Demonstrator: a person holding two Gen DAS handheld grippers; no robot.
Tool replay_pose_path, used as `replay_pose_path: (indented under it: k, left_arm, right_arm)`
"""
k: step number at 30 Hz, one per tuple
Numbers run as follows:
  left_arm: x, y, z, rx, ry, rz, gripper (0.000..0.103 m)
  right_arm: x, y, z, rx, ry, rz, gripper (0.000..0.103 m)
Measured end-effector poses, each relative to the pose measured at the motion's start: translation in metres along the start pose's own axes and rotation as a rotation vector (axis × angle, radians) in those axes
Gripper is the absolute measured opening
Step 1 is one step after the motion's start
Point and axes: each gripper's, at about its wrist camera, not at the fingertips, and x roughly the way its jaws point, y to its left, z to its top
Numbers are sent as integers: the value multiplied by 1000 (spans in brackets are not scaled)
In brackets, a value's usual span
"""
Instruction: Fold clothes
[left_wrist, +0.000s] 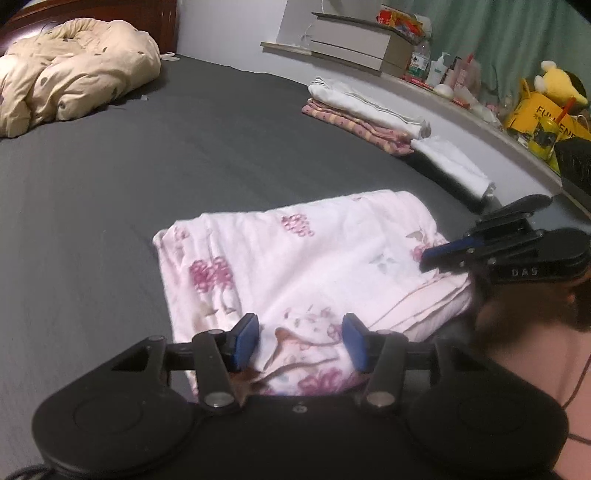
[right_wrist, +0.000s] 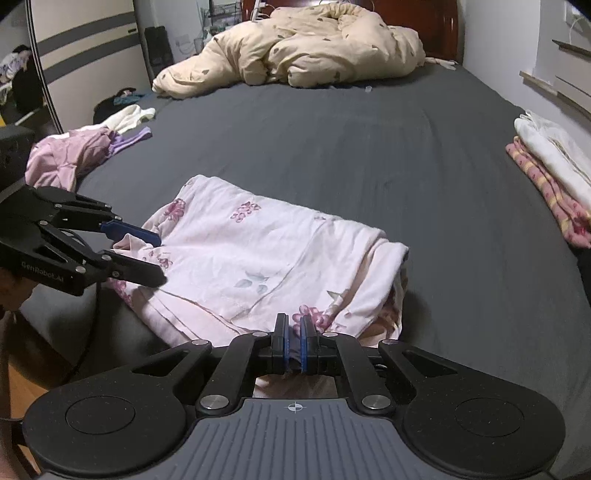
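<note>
On the near edge of the dark bed (right_wrist: 332, 147), the floral garment (right_wrist: 258, 251) is lying half-folded. Right gripper (right_wrist: 294, 328) is clenching its hem; left gripper (left_wrist: 301, 341) is hanging released. Next fold probably needs a regrasp.

A bed (right_wrist: 332, 155) with a dark grey sheet carries everything. A folded pink floral garment (right_wrist: 258, 258) lies near, a crumpled beige duvet (right_wrist: 295, 48) at the far end. Folded clothes (right_wrist: 550, 166) are stacked at the right edge, loose pink and white clothes (right_wrist: 85, 147) at the left.
</note>
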Motion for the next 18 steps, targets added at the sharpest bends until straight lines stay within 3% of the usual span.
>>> replay_pose_path:
  k: [4,8,10,13,18]
  left_arm:
    - [-13,-7,-1,56,6,40,50]
    - [-31,-16,-2,62,-46,24,50]
    - [-28,-19,-5,68,-49,54,50]
    - [-13,-22,-14,75,0,115,50]
    - [-17,-28,-22,111,11,136,51]
  right_arm:
    - [-14,5,4,-12,5,-33,4]
    - [-32,20,3,-39,-63,-37,4]
    - [-24,24,-2,-42,-47,-39,4]
    - [-17,21,-12,-3,-52,-39,4]
    - [-24,16,-16,11,-43,-37,4]
